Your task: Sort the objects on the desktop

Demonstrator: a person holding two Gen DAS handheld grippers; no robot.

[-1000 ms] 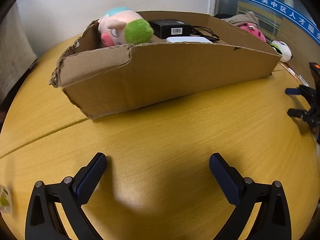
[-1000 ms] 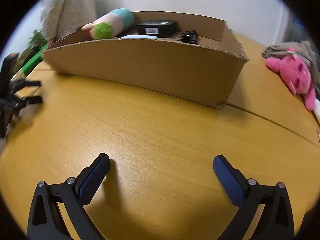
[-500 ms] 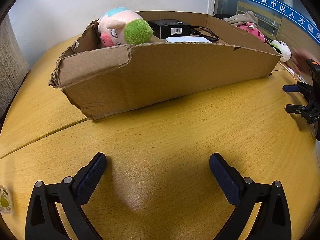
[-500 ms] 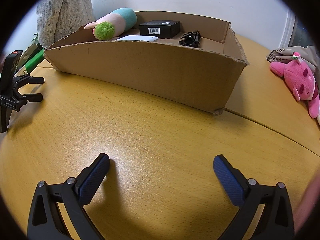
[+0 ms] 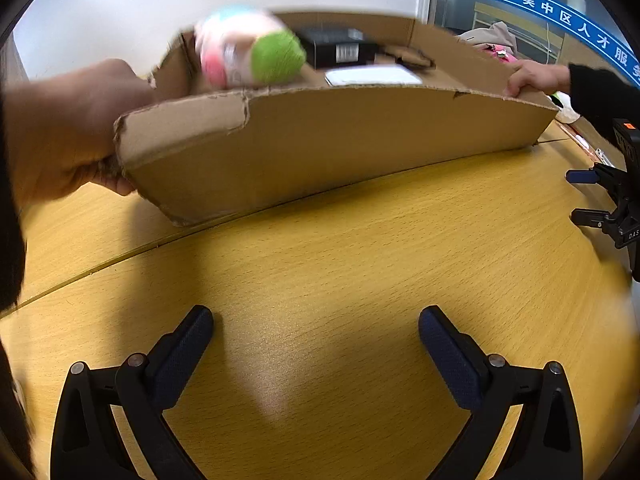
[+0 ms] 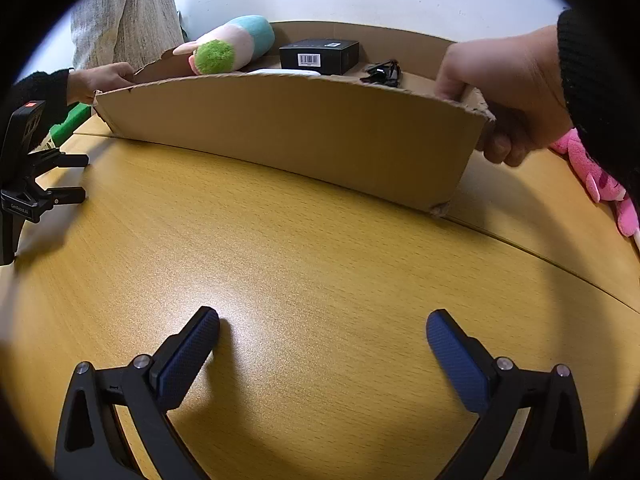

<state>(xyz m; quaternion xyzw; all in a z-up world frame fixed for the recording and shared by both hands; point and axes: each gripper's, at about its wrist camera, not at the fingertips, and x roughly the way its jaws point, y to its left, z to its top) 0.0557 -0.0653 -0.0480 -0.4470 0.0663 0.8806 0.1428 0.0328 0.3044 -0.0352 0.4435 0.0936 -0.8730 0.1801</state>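
A low cardboard box (image 5: 328,136) (image 6: 288,132) stands on the wooden table, with a bare hand gripping each end (image 5: 60,128) (image 6: 508,88). Inside lie a pink plush pig with a green nose (image 5: 248,52) (image 6: 228,50), a black barcode box (image 5: 340,50) (image 6: 320,55), a white flat item (image 5: 372,76) and a black cable (image 6: 382,72). My left gripper (image 5: 316,332) rests open and empty on the table in front of the box. My right gripper (image 6: 322,336) rests open and empty too. Each gripper shows in the other's view, the right (image 5: 608,200) and the left (image 6: 36,180).
A pink plush toy (image 6: 596,180) lies on the table right of the box. A green object (image 6: 70,122) sits at the box's left end. A person in grey stands behind (image 6: 124,16). A seam crosses the tabletop (image 5: 120,252).
Two bare hands have come in and taken hold of both ends of the box. The box has shifted and its contents blur in the left view. Both grippers stay still.
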